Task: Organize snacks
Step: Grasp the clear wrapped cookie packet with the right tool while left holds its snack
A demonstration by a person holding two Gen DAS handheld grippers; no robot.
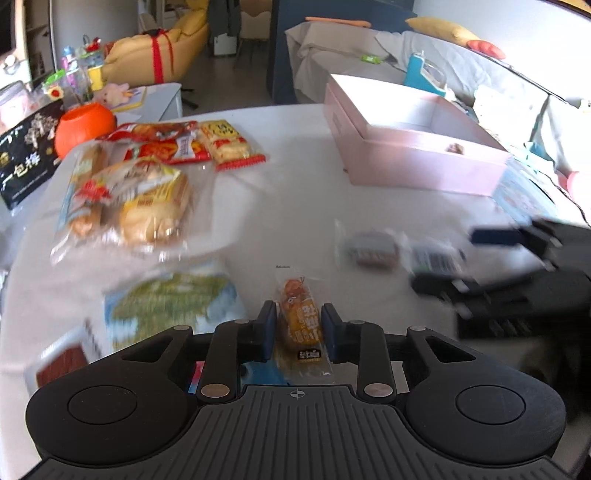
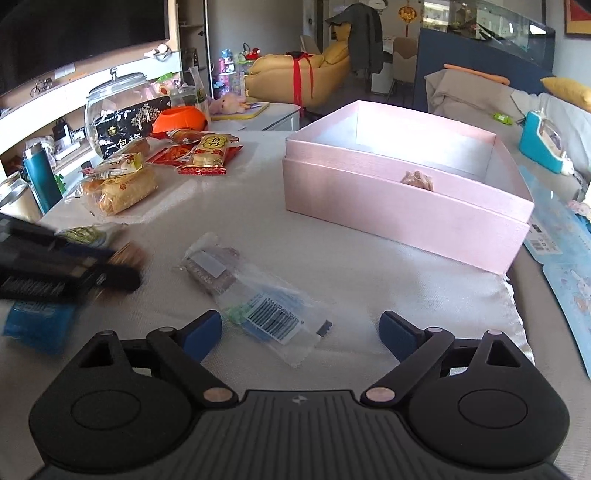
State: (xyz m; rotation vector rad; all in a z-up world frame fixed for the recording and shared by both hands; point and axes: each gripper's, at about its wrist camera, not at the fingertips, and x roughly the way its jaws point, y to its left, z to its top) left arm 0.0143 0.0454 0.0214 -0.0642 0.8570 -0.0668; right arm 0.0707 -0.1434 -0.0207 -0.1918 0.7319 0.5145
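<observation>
An orange snack packet (image 1: 301, 325) is clamped between the closed jaws of the left gripper (image 1: 298, 328), held above the table (image 1: 295, 177), well short of the pink box (image 1: 417, 155). Its slick wrapper could slip out if carried quickly. The right gripper (image 2: 300, 332) is spread wide over a clear barcoded packet (image 2: 269, 317), which could be pushed aside rather than caught.

— What sort of place is this?

— A home, a living room by the look of it. A yellow armchair (image 2: 295, 75) tied with red ribbon stands at the back, and a sofa (image 2: 517, 99) under a grey cover runs along the right.

— Anything else?

— A big dark television (image 2: 85, 33) on the wall, a plush toy (image 2: 229, 103), and a glass jar (image 2: 118, 99) beside the snack-strewn counter (image 2: 369, 266).
</observation>
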